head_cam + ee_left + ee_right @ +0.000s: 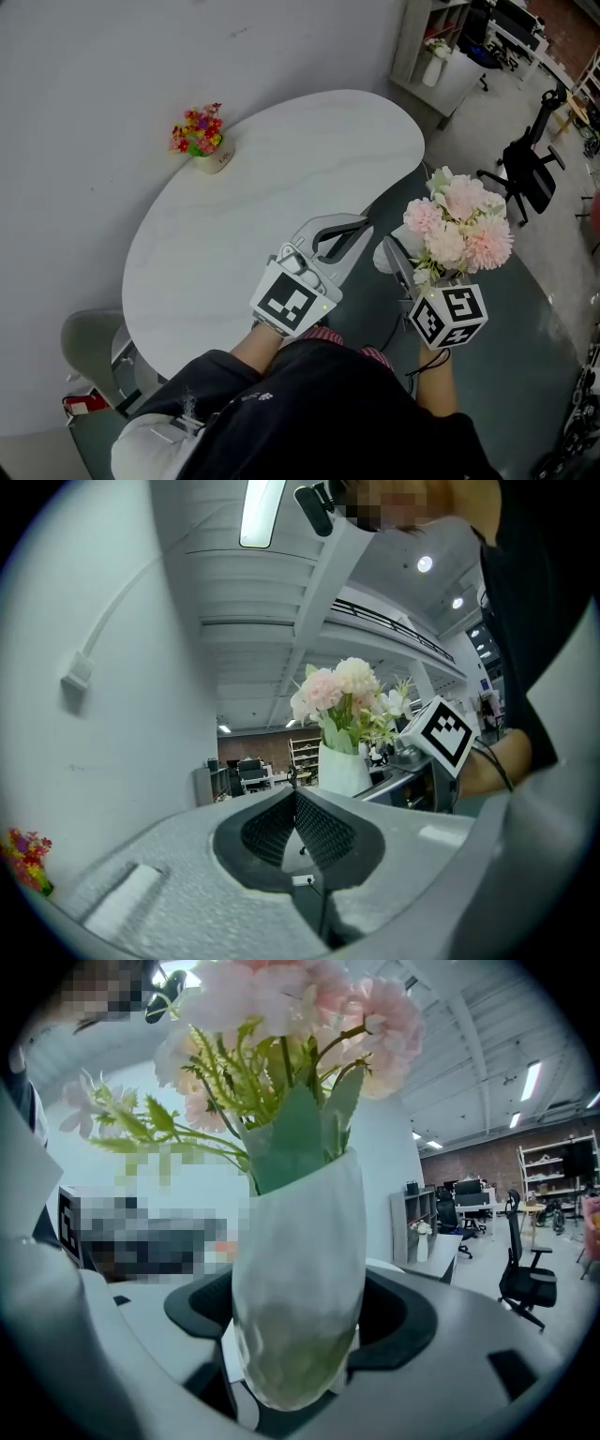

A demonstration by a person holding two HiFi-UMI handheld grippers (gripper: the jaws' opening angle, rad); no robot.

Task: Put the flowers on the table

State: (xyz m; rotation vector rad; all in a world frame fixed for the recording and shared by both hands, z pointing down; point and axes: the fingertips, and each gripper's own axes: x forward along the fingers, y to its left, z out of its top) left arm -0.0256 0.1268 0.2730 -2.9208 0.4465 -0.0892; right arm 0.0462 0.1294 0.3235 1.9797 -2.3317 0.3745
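Nearest to the person, the right tongs (401, 262) are closed on the white vase (300, 1269). The two dark pads press the lower part of its body from both sides. The pink flowers (459, 230) stand upright in it, high above the grip. The vase hangs beside the counter (281, 169), past its rounded edge and over the dark floor (525, 375), so it is not yet on the counter.

I think this is the main danger. The vase looks smooth and becomes narrower toward the bottom, and the bouquet makes it heavy on top. If the pads lose their hold, or the wrist turns quickly, it can slide down or tilt, and here it would fall to the floor.

The left tongs (352, 230) hold nothing and their tips meet. They hover over the near edge of the counter, just beside the way the vase must go. A sideways move could knock the vase against them or against the counter's rim. If the vase is set down too close to that rim, it could tip off.

Farther away, a small pot of coloured flowers (199, 136) stands at the back of the counter near the wall, well apart, so I see no risk there. An office chair (525, 173) stands beyond, on the floor.
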